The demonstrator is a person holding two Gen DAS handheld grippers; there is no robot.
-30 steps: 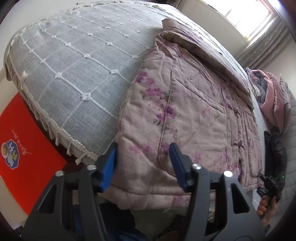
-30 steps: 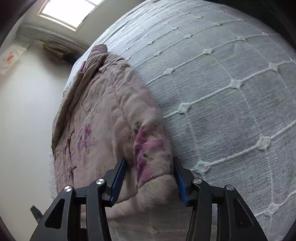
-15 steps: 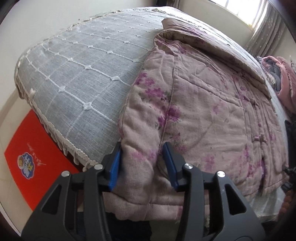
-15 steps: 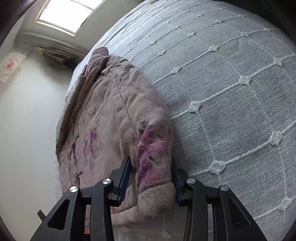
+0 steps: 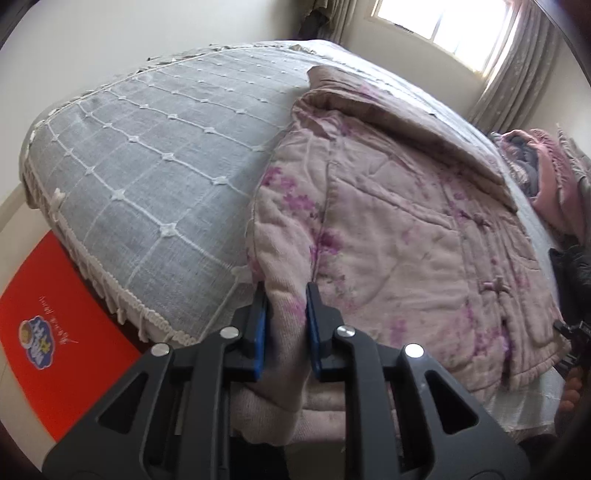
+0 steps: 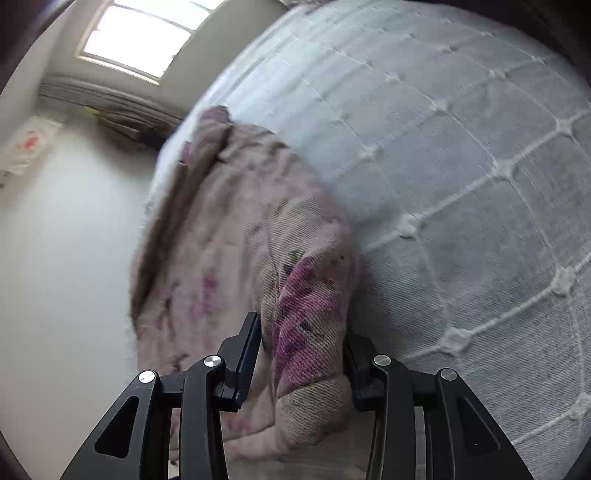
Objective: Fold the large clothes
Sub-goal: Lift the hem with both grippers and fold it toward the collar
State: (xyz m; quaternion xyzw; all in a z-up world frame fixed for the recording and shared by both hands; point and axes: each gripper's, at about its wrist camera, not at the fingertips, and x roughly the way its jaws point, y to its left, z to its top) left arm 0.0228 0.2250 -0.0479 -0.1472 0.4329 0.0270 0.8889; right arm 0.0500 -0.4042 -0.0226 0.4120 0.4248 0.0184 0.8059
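A padded, quilted jacket [image 5: 399, 236] of pale pink cloth printed with purple flowers, fastened down its front by knotted fabric buttons, is spread flat on the bed [image 5: 155, 155], with its hem at the bed's near edge and its collar toward the window [image 5: 443, 22]. The bed is covered by a grey woven spread crossed by white stitched lines with small tufts at the crossings and trimmed with a white fringe. Beside the bed, on the floor, a red mat [image 5: 55, 332] is seen bearing a round blue-and-white emblem and a line of writing too small to be read. The left gripper [image 5: 286, 317], black with blue pads, is closing on a thick fold of the jacket's hem corner, the cloth being squeezed between the jaws. The right gripper [image 6: 303, 354] is narrowed to a partial gap and is clamped on a bunched, ribbed-looking corner of the jacket, beside the bare spread. Other pink clothing [image 5: 546, 177] is heaped farther along the bed.
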